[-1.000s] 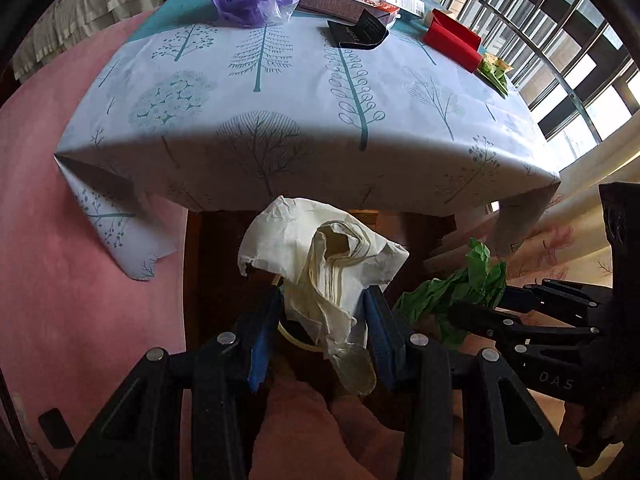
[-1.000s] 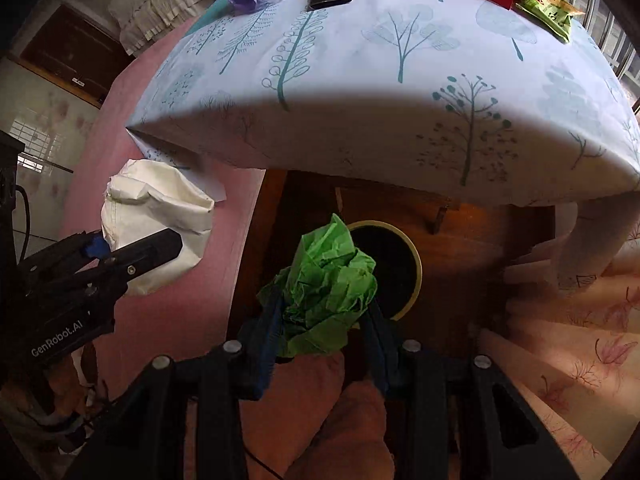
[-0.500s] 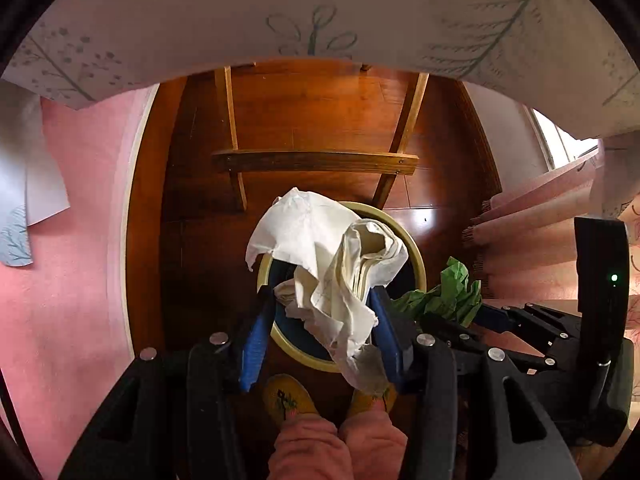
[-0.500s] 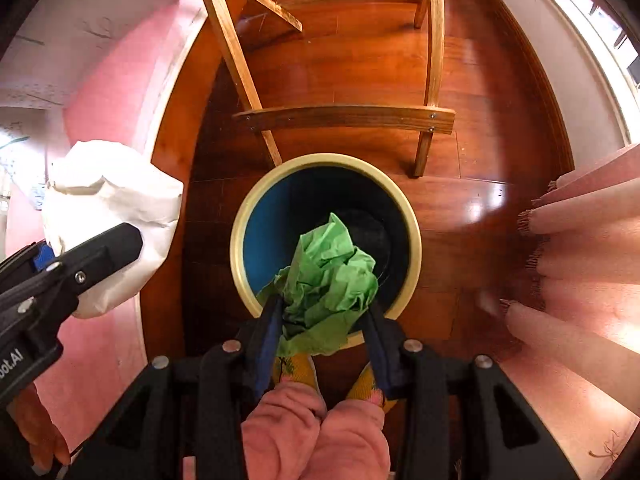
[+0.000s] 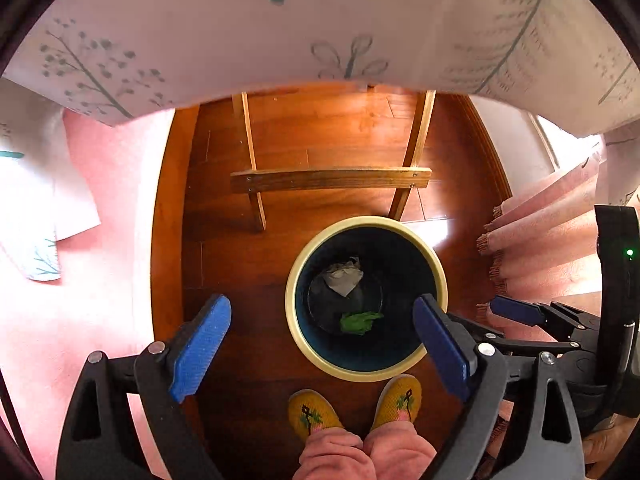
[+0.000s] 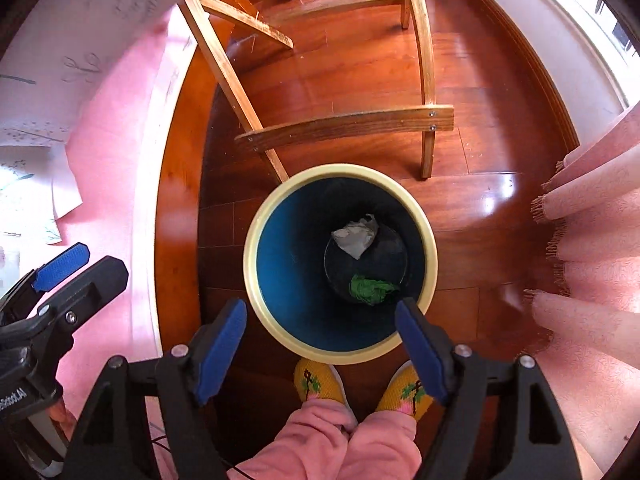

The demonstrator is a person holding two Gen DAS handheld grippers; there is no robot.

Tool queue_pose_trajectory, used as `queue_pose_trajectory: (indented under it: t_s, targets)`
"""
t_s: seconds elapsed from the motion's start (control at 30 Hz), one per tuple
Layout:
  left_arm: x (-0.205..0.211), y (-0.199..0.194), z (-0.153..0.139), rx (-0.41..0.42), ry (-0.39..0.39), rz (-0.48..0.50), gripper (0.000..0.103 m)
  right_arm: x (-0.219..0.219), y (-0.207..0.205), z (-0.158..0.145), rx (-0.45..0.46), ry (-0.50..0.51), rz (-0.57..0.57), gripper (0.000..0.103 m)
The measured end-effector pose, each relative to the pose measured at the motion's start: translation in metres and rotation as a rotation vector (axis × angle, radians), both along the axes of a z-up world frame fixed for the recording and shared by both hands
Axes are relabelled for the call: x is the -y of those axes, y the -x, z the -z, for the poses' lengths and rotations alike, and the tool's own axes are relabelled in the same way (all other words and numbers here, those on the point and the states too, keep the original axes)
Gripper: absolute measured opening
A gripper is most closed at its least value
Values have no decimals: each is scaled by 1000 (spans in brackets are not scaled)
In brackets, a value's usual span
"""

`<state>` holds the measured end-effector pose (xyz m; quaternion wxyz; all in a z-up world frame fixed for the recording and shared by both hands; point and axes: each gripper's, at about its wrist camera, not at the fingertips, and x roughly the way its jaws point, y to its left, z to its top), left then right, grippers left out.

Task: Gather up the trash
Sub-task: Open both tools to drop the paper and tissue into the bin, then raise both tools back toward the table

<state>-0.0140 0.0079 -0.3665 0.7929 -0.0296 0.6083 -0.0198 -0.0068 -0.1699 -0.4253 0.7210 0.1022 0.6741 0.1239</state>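
A round bin with a cream rim [image 5: 434,268] [image 6: 256,236] and a dark blue inside stands on the wooden floor below both grippers. At its bottom lie a crumpled white paper [image 5: 342,276] [image 6: 356,234] and a green wad [image 5: 358,322] [image 6: 370,289]. My left gripper [image 5: 322,340] hangs above the bin, its jaws opening wide with nothing between the blue pads. My right gripper [image 6: 320,336] is likewise above the bin, jaws opening and holding nothing. In the left wrist view the right gripper [image 5: 516,310] shows at the right edge; in the right wrist view the left gripper [image 6: 60,266] shows at the left.
A wooden chair frame [image 5: 330,178] [image 6: 344,126] stands just behind the bin, under the tablecloth's hanging edge [image 5: 280,40]. A person's yellow slippers [image 5: 316,414] [image 6: 316,380] and pink trouser legs are at the bin's near side. Pink curtain folds [image 6: 592,240] hang on the right, a pink rug [image 5: 100,280] lies left.
Both grippers sank from table height to just above the bin, then their jaws opened. The white paper and the green wad dropped out of them into the bin.
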Motion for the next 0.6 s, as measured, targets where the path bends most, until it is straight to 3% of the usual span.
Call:
queue_pose_trajectory:
  t_s: [0.17, 0.3, 0.5, 0.6]
  targets:
    - [-6, 3, -74, 10, 40, -9, 91, 6, 8, -81, 26, 9, 17, 78]
    - [-8, 10, -148, 77, 73, 7, 91, 13, 13, -158, 63, 17, 40, 78]
    - [-8, 13, -248, 198, 46, 32, 87, 15, 16, -268, 196, 72, 31, 78]
    - [-11, 6, -284, 219, 90, 48, 81, 16, 14, -311, 252, 124, 42, 78]
